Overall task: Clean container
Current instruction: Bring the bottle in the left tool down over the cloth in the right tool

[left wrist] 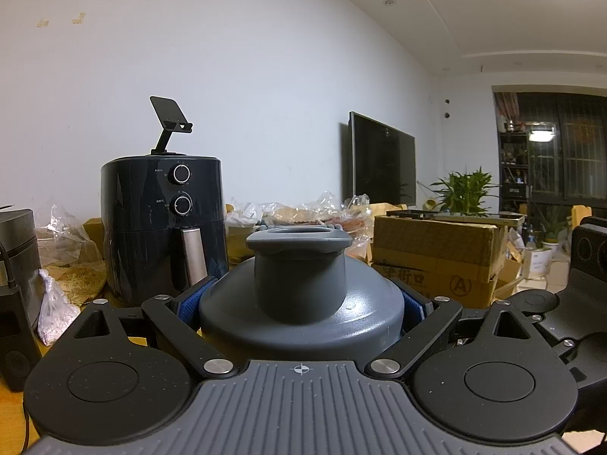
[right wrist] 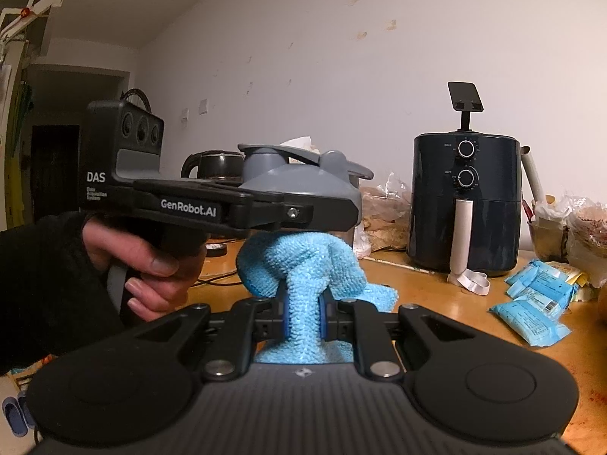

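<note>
Right now the grey container [left wrist: 299, 295] sits clamped between the blue pads of the left hand-held gripper [left wrist: 299, 303], which grips its lidded top from both sides; the wide spout of the lid faces the left wrist camera. In the right wrist view the same container [right wrist: 303, 178] is held above the wooden table [right wrist: 436, 295], with the left hand-held gripper [right wrist: 334, 208] reaching in level from the left side of the picture, a bare hand [right wrist: 151, 265] in a dark sleeve wrapped round its handle.

The right hand-held gripper [right wrist: 303, 318] is pinched tight on a light blue cloth [right wrist: 299, 265], whose bunched upper part rises to just beneath the container and the left gripper's fingers; whether cloth and container touch cannot be told. A loose corner of the cloth trails down to the table surface on the right.

Around them, toward the far edge of the table by the wall, stands a dark air fryer [right wrist: 464, 204] with two dials and a silver handle, a black phone stand [right wrist: 464, 102] on its top. Blue packets [right wrist: 535, 303] lie near the table's right edge, crumpled plastic bags [right wrist: 383, 208] sit behind the container, and a kettle [right wrist: 216, 165] shows behind the left gripper. In the left wrist view, cardboard boxes [left wrist: 436, 254], a dark television [left wrist: 381, 163] and a green plant [left wrist: 464, 191] fill the far side.
</note>
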